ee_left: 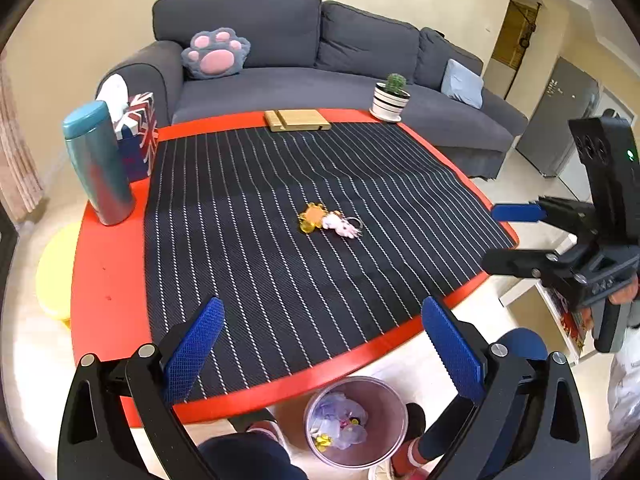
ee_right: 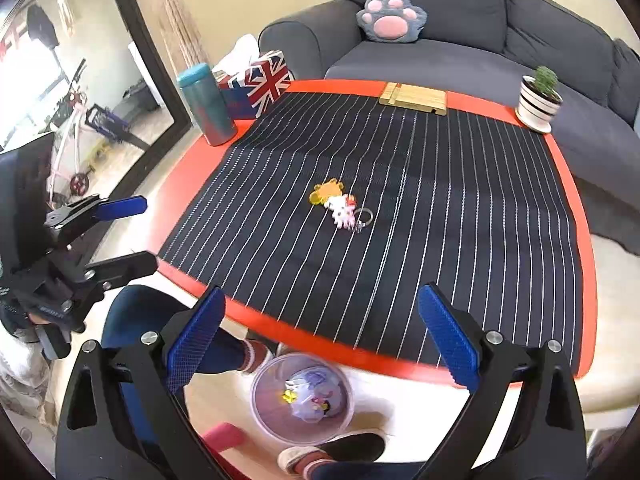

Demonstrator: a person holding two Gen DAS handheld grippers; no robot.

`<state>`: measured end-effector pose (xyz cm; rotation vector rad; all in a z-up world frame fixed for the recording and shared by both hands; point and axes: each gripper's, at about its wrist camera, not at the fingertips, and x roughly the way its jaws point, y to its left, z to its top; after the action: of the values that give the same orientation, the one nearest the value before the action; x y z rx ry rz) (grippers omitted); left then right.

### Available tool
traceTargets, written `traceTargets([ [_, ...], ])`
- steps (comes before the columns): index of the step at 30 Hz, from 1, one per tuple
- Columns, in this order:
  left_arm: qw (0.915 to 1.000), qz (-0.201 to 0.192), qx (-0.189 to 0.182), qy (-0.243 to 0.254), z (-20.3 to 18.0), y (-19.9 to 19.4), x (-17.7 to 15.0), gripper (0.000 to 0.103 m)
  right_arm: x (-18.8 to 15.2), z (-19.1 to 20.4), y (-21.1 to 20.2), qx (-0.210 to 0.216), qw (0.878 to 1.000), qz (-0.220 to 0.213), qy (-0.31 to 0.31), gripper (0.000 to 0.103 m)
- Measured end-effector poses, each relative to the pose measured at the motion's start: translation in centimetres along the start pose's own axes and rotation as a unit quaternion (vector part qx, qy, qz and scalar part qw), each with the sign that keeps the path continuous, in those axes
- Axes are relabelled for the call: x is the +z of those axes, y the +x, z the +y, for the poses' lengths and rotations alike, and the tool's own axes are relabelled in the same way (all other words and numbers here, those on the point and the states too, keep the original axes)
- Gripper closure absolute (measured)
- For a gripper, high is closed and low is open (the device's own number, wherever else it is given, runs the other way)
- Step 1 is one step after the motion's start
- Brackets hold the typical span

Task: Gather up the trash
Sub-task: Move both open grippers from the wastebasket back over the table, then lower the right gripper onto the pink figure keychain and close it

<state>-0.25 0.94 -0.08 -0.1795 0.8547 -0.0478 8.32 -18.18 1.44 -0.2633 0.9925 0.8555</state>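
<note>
**Left wrist and right wrist: both tools spread wide, empty, above the near table edge**

Left wrist view gives me my left gripper [ee_left: 322,354] with its blue pads [ee_left: 194,350] far apart and nothing between them. My right gripper [ee_right: 326,346] looks the same in its own view: spread wide, holding nothing, touching nothing. Each one also appears from the side in the other's camera, hanging off the table's near corners.

Behind everything sits a grey sofa [ee_left: 304,80] with a paw-shaped cushion [ee_left: 216,54]. In front of it stands the red table [ee_left: 104,280], mostly covered by a dark striped mat [ee_left: 280,184]. Along the far edge I see a teal bottle [ee_left: 98,164], a flag-printed tissue box [ee_left: 140,132], a wooden stand [ee_left: 297,120] and a potted cactus [ee_left: 391,98].

On the floor just below the near table edge, between the person's feet, is a clear bin [ee_left: 356,420] with crumpled trash [ee_left: 340,424] already in it. A small keychain [ee_left: 330,222] of charms lies alone mid-mat, well apart from both grippers.
</note>
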Motion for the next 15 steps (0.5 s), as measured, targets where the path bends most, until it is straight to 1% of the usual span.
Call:
traceTargets([
  [9,0.9998,-0.001,0.005,-0.017,1.7,0.5,0.6,0.008,5.7,-0.3,4.9,-0.002,0.998,0.044,-0.045,0.007],
  [15,0.9997,-0.002,0.007,-0.025,2.4,0.8,0.7,0.008,8.6,-0.5,8.6,-0.002,0.995,0.078,-0.061,0.007],
])
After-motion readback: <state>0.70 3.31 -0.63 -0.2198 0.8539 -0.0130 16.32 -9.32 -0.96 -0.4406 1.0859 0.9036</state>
